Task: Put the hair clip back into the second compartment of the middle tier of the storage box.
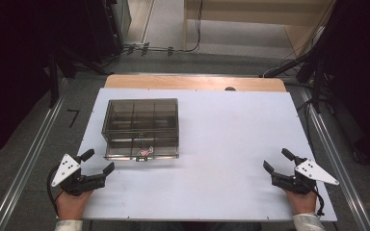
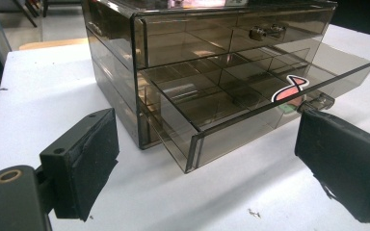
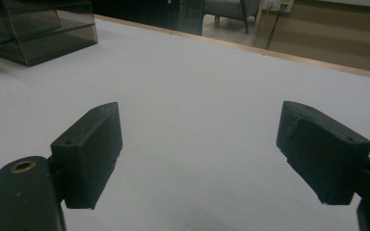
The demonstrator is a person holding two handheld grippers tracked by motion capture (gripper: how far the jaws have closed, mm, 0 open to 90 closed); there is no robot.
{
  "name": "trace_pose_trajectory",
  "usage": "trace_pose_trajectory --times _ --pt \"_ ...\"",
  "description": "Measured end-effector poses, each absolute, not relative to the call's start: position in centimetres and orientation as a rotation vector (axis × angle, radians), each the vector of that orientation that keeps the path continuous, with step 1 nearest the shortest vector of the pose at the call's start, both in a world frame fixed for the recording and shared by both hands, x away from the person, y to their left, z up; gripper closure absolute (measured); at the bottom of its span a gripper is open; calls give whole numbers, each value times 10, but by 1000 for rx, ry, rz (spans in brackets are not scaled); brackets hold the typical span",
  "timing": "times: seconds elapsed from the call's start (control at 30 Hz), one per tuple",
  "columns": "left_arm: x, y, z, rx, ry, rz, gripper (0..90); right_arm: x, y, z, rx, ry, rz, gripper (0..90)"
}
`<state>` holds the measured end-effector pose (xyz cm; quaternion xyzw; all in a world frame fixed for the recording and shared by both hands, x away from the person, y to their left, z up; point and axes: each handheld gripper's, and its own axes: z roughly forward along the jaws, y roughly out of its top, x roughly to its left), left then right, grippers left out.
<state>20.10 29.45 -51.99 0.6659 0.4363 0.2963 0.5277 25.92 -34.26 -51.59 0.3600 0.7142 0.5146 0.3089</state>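
A smoky transparent drawer box [image 1: 141, 126] stands on the left half of the white table [image 1: 231, 134]. Its lower drawer [image 2: 250, 103] is pulled partly out toward me; a small pink and green item [image 2: 289, 91] lies inside near its front. The upper drawer [image 2: 231, 33] is closed, with a small knob [image 2: 267, 32]. My left gripper [image 1: 99, 161] rests open at the table's near left, just short of the drawer front. My right gripper [image 1: 278, 160] rests open at the near right over bare table [image 3: 197, 96], nothing between its jaws. The box corner [image 3: 38, 29] shows far left in the right gripper view.
The white board lies on a wooden tabletop [image 1: 192, 82] whose far edge shows beyond it. Metal rails [image 1: 29, 159] run along both sides of the table. Dark stands and cables [image 1: 168, 48] sit on the floor behind.
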Motion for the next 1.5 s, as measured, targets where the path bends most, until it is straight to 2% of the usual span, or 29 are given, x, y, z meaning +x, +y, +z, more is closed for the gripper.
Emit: trace_pose_trajectory --times 0.1,0.2,1.5 --pt "201 294 -520 1591 1050 718 86 259 -343 -516 952 1888 1359 147" --pt "201 294 -520 1590 1069 731 39 259 -343 -516 952 1888 1359 147" --pt "202 293 -520 1592 1074 724 38 259 -343 -516 954 1889 1359 147"
